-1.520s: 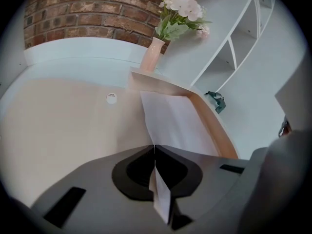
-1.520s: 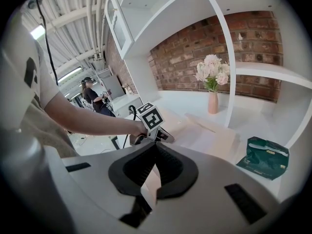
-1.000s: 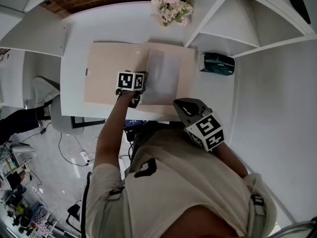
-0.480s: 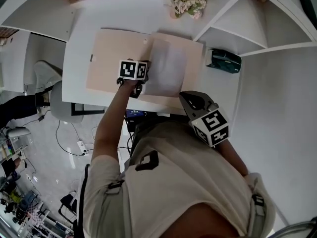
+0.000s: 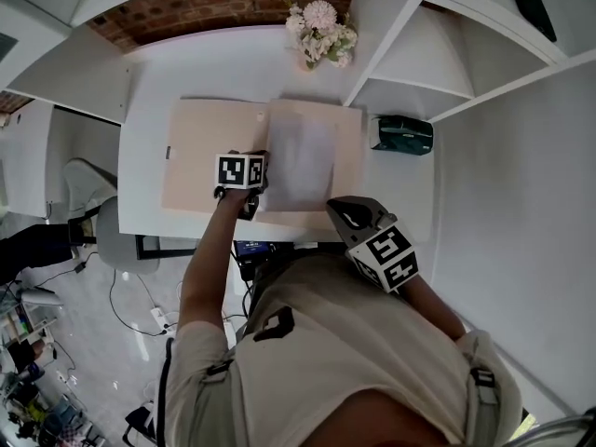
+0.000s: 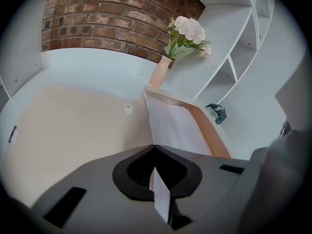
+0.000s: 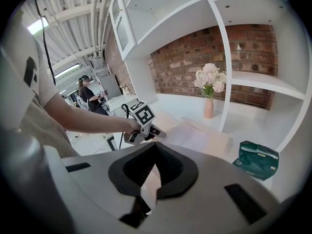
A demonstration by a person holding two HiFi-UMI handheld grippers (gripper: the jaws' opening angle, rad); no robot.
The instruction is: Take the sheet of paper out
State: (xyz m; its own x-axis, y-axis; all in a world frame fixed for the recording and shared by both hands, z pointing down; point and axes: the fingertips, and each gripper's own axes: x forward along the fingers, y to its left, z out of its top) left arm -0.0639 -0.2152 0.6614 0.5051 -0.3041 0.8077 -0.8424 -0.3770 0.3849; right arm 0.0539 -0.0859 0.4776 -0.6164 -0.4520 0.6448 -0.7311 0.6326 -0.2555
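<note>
A beige folder (image 5: 209, 156) lies open on the white desk (image 5: 149, 91). A white sheet of paper (image 5: 303, 161) rests in its right half. My left gripper (image 5: 259, 161) is at the sheet's left edge near the folder's fold. In the left gripper view (image 6: 154, 147) it is shut, with a strip of the sheet (image 6: 161, 194) pinched between the jaws. The sheet (image 6: 173, 126) runs ahead over the folder (image 6: 73, 126). My right gripper (image 5: 341, 203) is at the folder's front right edge. Its jaws (image 7: 156, 144) meet at the tips with a beige strip of folder (image 7: 209, 138) between them.
A vase of pale flowers (image 5: 319, 31) stands at the back of the desk by the brick wall. A dark green packet (image 5: 402, 135) lies right of the folder under the white shelf unit (image 5: 438, 54). The desk's front edge runs just below the folder. A person (image 7: 87, 96) stands far off.
The head view has swayed. Both grippers keep their places at the sheet and the folder; the left one stays shut on the sheet.
</note>
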